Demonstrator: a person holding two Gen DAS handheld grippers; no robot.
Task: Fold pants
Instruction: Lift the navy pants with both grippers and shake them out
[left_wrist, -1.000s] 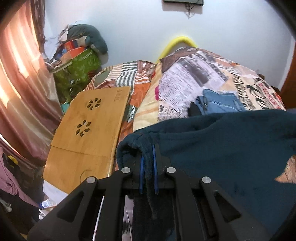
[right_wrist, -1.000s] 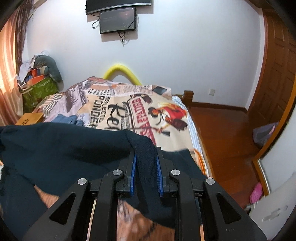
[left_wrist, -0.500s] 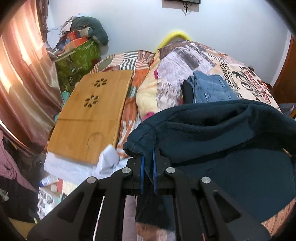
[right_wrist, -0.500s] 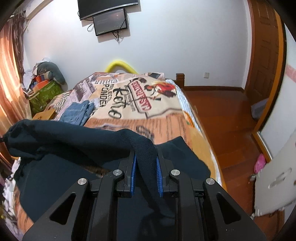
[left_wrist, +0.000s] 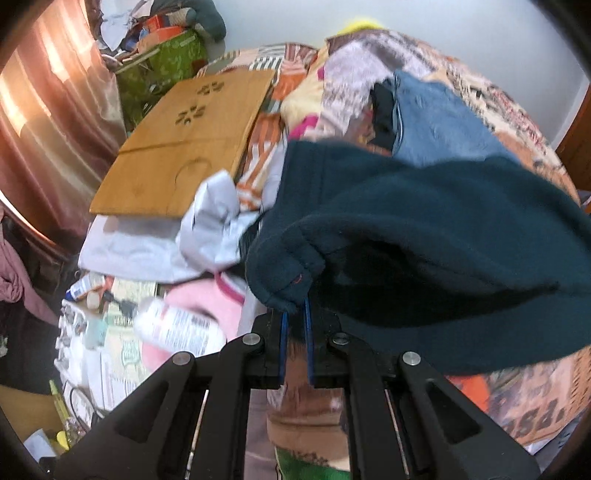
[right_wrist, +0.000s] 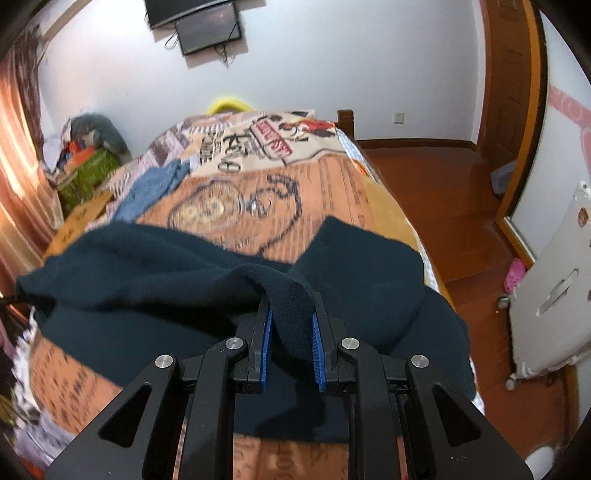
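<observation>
The dark teal fleece pants (left_wrist: 443, 236) hang stretched between both grippers over the patterned bed cover (right_wrist: 325, 192). My left gripper (left_wrist: 294, 314) is shut on one corner of the pants' hem, seen low in the left wrist view. My right gripper (right_wrist: 291, 325) is shut on a thick fold of the same pants (right_wrist: 351, 280), whose lower part lies spread on the bed. Most of the fabric under the raised fold is hidden.
Folded blue jeans (left_wrist: 439, 114) lie further up the bed. A wooden lap tray (left_wrist: 188, 144) rests at the bed's left side, beside white and pink cloths (left_wrist: 207, 229) and a bottle (left_wrist: 177, 328). Curtain (left_wrist: 44, 122) on the left; wooden floor (right_wrist: 443, 192) and a white panel (right_wrist: 550, 295) on the right.
Both grippers have drawn back toward the foot of the bed and sunk, pulling the held pants with them. More of the bed cover and the clutter beside the bed now shows.
</observation>
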